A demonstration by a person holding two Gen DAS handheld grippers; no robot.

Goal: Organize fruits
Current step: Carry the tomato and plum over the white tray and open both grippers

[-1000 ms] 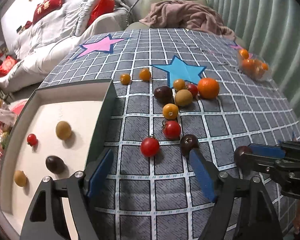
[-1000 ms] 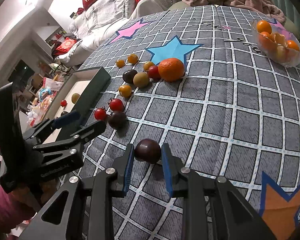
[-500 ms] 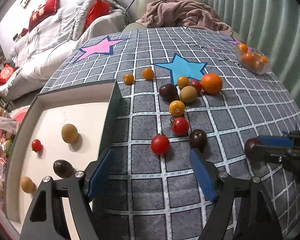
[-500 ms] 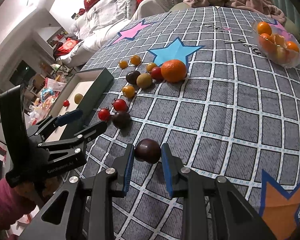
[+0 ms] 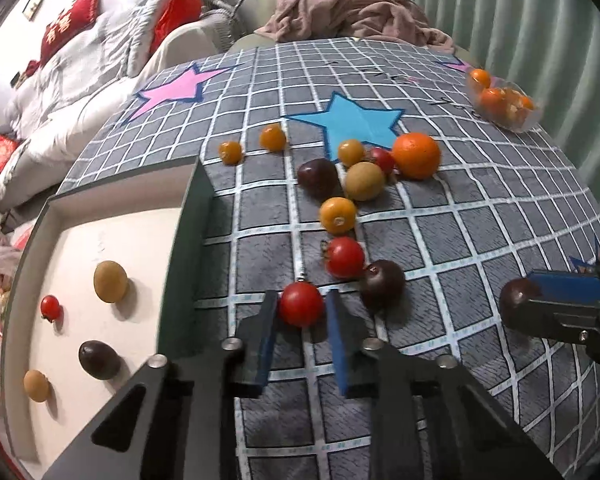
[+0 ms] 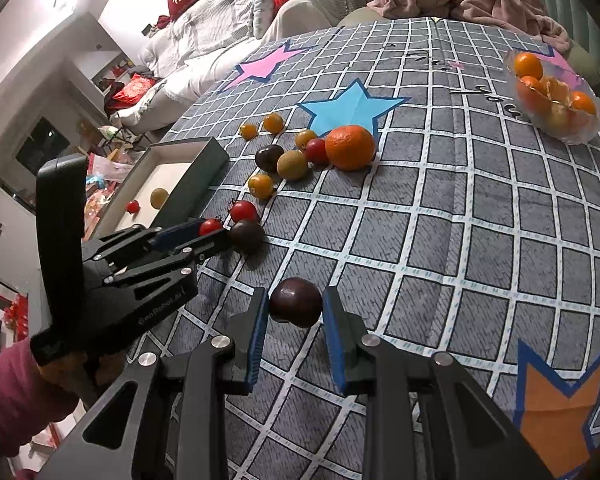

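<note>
You are early in the sort, by the look of it. About ten fruits still lie loose on the cloth point(image 5: 480, 240), from the orange point(image 5: 416, 155) down to the small yellow ones at the far end. The box point(image 5: 188, 216) at the left holds five: two tan, a dark plum, a small red one, all well apart. The clear bowl point(image 6: 556, 128) far right holds oranges and peeled segments.

Your left gripper point(image 5: 302, 322) has its jaws narrowed around a red tomato point(image 5: 302, 304) just beside the box wall, apparently touching it. Your right gripper point(image 6: 294, 320) clamps a dark plum point(image 6: 296, 307) near you, right of the pile. Both still need carrying to the box.
</note>
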